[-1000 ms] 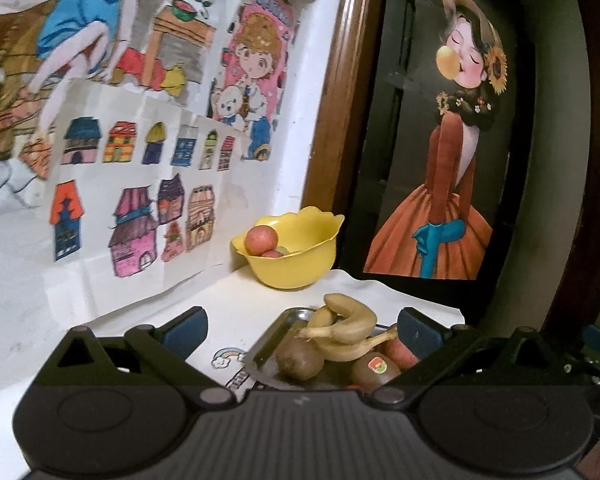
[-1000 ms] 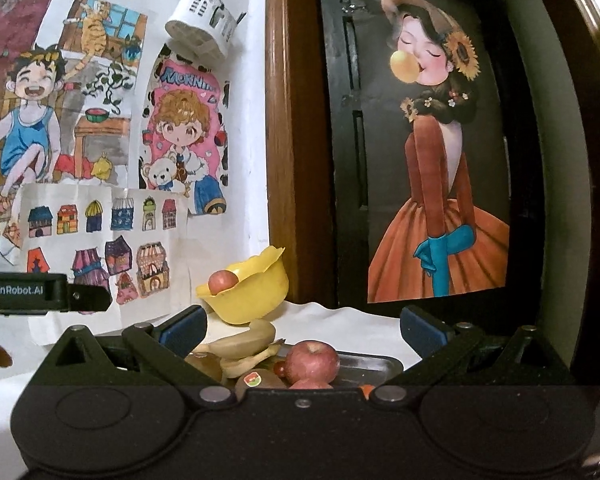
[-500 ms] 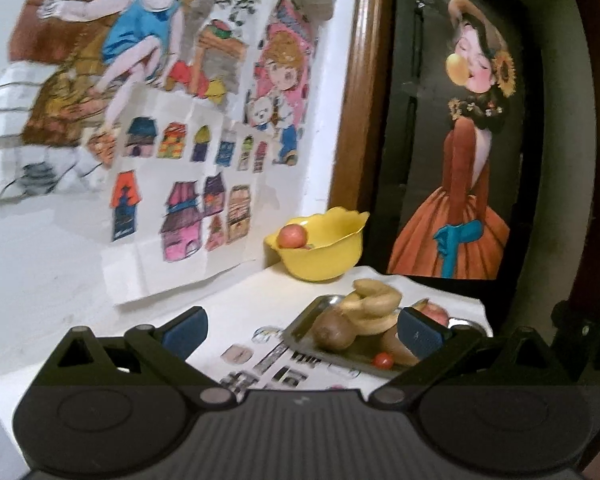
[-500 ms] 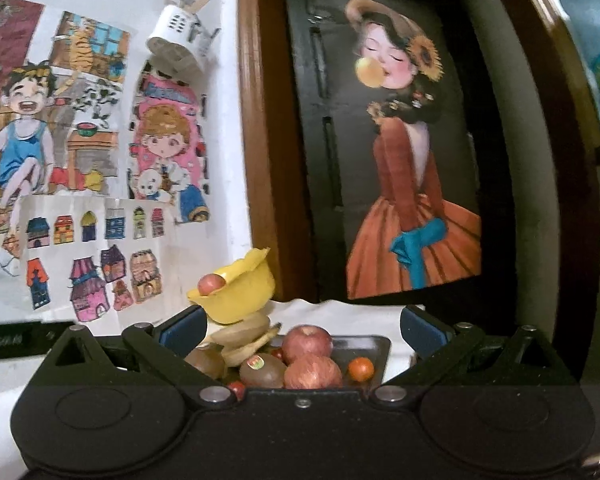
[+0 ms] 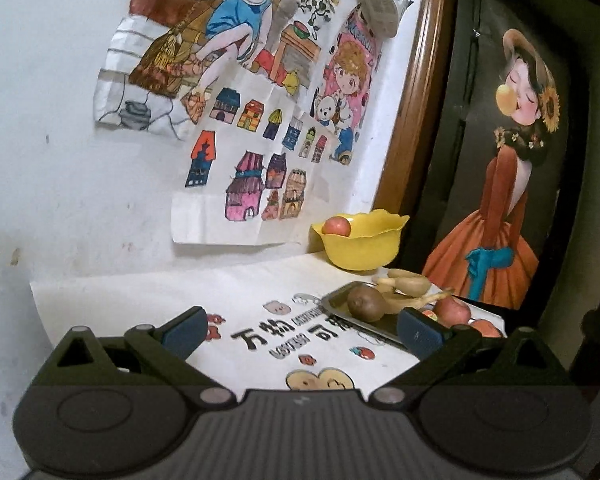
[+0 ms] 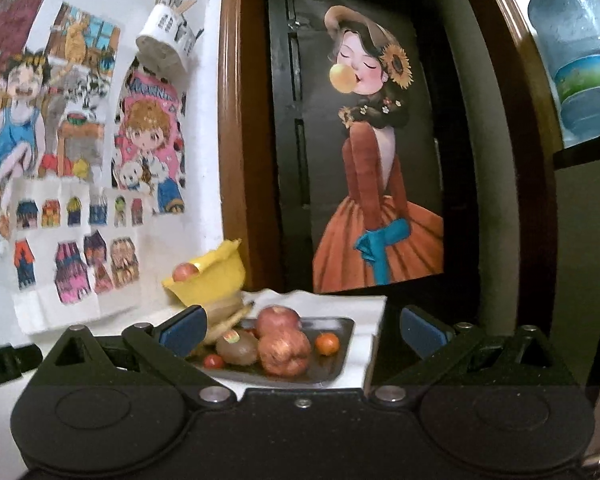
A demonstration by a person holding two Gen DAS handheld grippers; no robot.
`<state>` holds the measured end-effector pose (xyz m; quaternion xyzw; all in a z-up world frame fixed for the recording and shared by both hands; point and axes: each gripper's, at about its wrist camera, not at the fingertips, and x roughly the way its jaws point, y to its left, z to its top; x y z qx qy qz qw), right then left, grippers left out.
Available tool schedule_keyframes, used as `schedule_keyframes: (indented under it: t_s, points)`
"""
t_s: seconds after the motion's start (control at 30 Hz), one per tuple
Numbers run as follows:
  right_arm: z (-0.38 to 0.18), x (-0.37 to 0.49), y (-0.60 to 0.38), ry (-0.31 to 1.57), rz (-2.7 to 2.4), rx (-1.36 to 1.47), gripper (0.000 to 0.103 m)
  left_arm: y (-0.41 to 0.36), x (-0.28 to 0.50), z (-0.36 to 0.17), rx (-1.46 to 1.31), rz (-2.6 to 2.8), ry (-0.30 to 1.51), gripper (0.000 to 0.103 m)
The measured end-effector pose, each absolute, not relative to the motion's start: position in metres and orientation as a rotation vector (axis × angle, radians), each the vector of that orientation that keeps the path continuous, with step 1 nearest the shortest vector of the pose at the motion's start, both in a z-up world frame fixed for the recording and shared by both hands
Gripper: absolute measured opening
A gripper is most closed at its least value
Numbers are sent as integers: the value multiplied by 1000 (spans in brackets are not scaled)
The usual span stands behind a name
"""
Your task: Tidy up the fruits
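Both claws, left claw point(image 5: 300, 330) and right claw point(image 6: 302, 326), are spread and empty. One apple point(image 5: 337, 226) sits in the yellow bowl point(image 5: 362, 248), frame centre; remaining fruits await sorting on the metal tray point(image 6: 340, 350), lower centre.

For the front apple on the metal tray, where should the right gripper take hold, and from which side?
Grip the front apple across its round middle, coming from above and the near side. A kiwi presses on its left and another apple sits behind, so the open right gripper has most room there.
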<state>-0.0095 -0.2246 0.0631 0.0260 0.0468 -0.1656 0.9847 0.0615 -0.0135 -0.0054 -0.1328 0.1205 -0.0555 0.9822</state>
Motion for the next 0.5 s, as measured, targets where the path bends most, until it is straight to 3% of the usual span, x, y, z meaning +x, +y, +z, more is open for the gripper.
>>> schedule_keyframes:
  t_s: [0.5]
  points:
    - [45,-29,-224,106,-349,138,102,-18,40,-5,-208,-125,200,103]
